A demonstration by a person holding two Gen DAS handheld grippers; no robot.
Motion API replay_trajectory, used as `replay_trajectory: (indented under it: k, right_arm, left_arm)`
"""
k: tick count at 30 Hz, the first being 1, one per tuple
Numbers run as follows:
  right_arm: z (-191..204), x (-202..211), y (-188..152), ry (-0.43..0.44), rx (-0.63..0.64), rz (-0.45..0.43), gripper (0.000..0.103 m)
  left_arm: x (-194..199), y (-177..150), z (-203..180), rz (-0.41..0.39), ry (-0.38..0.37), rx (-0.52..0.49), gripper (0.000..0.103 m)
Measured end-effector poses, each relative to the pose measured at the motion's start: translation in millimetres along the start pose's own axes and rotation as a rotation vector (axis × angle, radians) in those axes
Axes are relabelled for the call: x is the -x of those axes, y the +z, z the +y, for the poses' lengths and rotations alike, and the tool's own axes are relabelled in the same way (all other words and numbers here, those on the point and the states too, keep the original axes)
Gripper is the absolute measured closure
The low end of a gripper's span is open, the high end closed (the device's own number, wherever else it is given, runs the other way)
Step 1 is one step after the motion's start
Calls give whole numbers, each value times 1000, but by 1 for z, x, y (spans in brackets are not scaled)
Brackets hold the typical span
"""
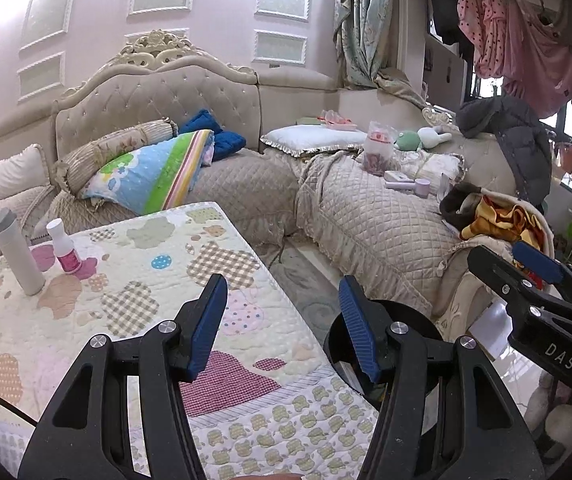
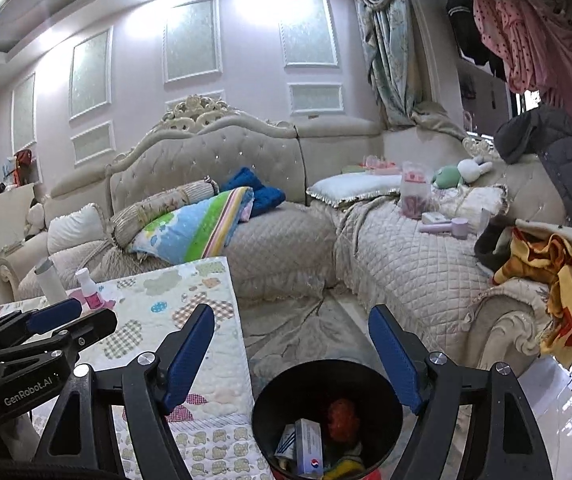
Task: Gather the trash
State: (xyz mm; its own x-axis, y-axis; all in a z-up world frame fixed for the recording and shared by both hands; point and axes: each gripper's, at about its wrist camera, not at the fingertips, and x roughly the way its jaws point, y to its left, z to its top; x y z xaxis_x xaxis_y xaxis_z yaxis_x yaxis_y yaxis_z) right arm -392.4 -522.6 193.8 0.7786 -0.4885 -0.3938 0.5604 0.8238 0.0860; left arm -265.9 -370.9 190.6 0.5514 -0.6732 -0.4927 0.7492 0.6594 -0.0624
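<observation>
A black round trash bin (image 2: 328, 408) stands on the floor beside the quilted table (image 2: 189, 304). It holds a small carton (image 2: 308, 446) and red crumpled trash (image 2: 342, 414). My right gripper (image 2: 292, 356) is open and empty, just above the bin's rim. My left gripper (image 1: 281, 320) is open and empty over the table's right edge; the bin (image 1: 410, 320) shows partly behind its right finger. A white bottle (image 1: 17, 256) and a small pink bottle (image 1: 63, 246) stand on the table's far left. The right gripper also shows at the right of the left wrist view (image 1: 534, 280).
A beige corner sofa (image 1: 366, 216) wraps around behind the table, loaded with pillows, a folded colourful blanket (image 1: 153, 172), a snack jar (image 1: 378, 148), plush toys and clothes (image 1: 498, 216). A narrow strip of rug (image 2: 306, 324) lies between table and sofa. Laundry hangs at the upper right.
</observation>
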Motion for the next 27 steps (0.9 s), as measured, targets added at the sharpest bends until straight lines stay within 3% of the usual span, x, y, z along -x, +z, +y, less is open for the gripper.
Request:
replay_trajectory:
  k: [27]
  right_arm:
    - [2, -8, -4, -61, 21, 53, 16]
  left_arm:
    - [-6, -5, 3, 19, -12, 10, 46]
